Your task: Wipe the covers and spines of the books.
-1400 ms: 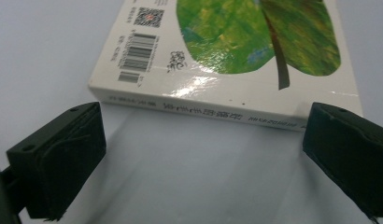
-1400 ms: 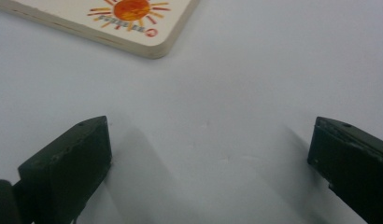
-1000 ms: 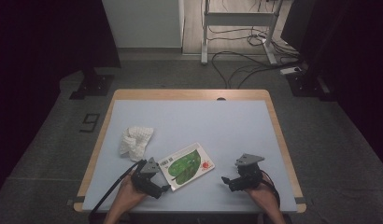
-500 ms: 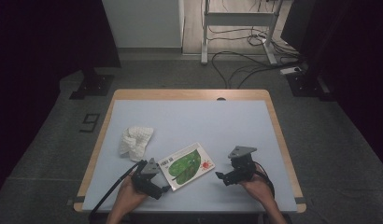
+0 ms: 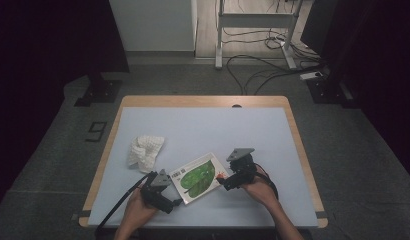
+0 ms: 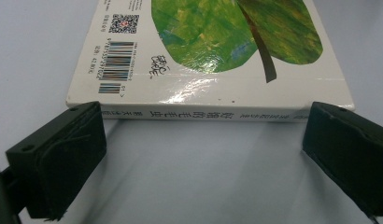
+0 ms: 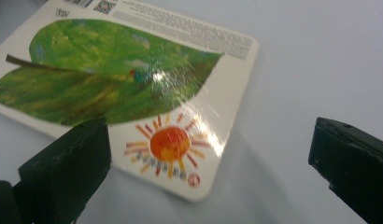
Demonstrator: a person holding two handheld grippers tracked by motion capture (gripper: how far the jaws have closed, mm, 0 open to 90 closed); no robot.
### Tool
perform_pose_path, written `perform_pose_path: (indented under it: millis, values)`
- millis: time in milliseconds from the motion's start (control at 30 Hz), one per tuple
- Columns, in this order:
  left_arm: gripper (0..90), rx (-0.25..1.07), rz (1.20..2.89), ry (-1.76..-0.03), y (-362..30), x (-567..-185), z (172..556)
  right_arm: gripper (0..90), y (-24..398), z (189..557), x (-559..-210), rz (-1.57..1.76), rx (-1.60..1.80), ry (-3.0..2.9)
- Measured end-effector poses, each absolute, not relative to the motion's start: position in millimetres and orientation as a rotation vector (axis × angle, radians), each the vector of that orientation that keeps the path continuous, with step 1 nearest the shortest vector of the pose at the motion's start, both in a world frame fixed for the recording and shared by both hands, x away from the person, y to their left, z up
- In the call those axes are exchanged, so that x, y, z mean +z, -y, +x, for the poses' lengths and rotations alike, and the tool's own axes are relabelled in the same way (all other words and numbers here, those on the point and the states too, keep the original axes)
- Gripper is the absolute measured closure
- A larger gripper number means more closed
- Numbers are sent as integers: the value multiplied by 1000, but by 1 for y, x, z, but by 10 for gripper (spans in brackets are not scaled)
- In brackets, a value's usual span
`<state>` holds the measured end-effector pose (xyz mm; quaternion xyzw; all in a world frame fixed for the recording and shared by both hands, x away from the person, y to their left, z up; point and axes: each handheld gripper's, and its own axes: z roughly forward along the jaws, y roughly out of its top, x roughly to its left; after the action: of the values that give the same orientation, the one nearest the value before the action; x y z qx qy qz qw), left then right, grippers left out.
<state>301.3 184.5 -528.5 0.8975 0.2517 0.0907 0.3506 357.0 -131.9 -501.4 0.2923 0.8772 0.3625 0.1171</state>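
Dark floor with loose cables and a metal frame (image 5: 253, 30) surrounds a pale blue worktop (image 5: 203, 125) edged in wood. Near its front edge a picture book (image 5: 197, 177) lies flat, back cover up, showing a large green leaf, a small sun and a barcode.

From the bottom of the high view the person's left hand (image 5: 135, 212) reaches in low, holding the left hand-held gripper (image 5: 174, 202) angled toward the book's near left corner. Its jaws are spread wide, and in the left gripper view the book's spine (image 6: 194, 114) lies just ahead of them and between their tips, not pinched. The right hand (image 5: 260, 190) comes in from the other side, the right hand-held gripper (image 5: 222, 181) pointing at the book's right corner. Its jaws also stand wide apart; in the right gripper view one jaw overlaps the leaf side of the cover and the other is out over bare worktop, the sun corner (image 7: 168, 144) between them.

A crumpled white cloth (image 5: 145, 150) lies beyond the left hand-held gripper, apart from the book. Farther out past both hand-held grippers the worktop is open to its far edge
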Motion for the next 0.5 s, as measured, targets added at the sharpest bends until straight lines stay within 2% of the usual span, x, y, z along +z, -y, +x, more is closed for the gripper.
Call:
perform_pose_path:
  millis: [500]
  values:
    - [0,232,2325,-653,-185,-529,301,0,92,398,-514,842,1078,-2657]
